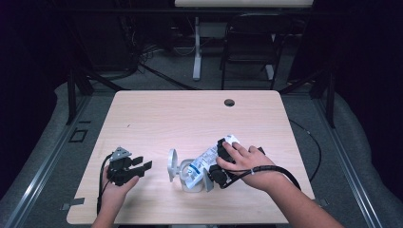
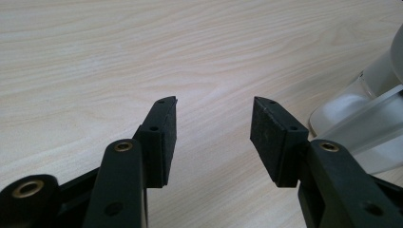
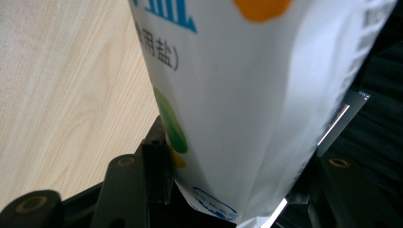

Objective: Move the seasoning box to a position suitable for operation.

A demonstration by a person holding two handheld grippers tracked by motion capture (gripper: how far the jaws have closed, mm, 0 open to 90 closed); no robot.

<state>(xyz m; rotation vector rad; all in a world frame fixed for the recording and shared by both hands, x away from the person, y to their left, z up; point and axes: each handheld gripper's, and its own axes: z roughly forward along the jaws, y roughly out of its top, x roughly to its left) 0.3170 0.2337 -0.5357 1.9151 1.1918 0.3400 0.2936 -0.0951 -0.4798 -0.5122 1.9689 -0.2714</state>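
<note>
A white salt bag (image 1: 203, 161) with blue print lies tilted, its lower end in the mouth of a white container (image 1: 187, 181) whose round lid (image 1: 172, 165) stands flipped up. My right gripper (image 1: 215, 158) is shut on the bag, and a hand rests over its top. In the right gripper view the bag (image 3: 247, 95) sits between the jaws of the right gripper (image 3: 233, 185), with the left pad against it. My left gripper (image 1: 141, 163) rests open on the table to the left of the container. Nothing lies between the fingers of the left gripper (image 2: 215, 118), and the container (image 2: 361, 109) stands to their right.
The light wooden table (image 1: 190, 118) has a cable hole (image 1: 229, 102) near its far edge. A black chair (image 1: 249, 42) and a white desk leg (image 1: 196, 52) stand on the floor beyond. Cables trail from both grippers toward the near edge.
</note>
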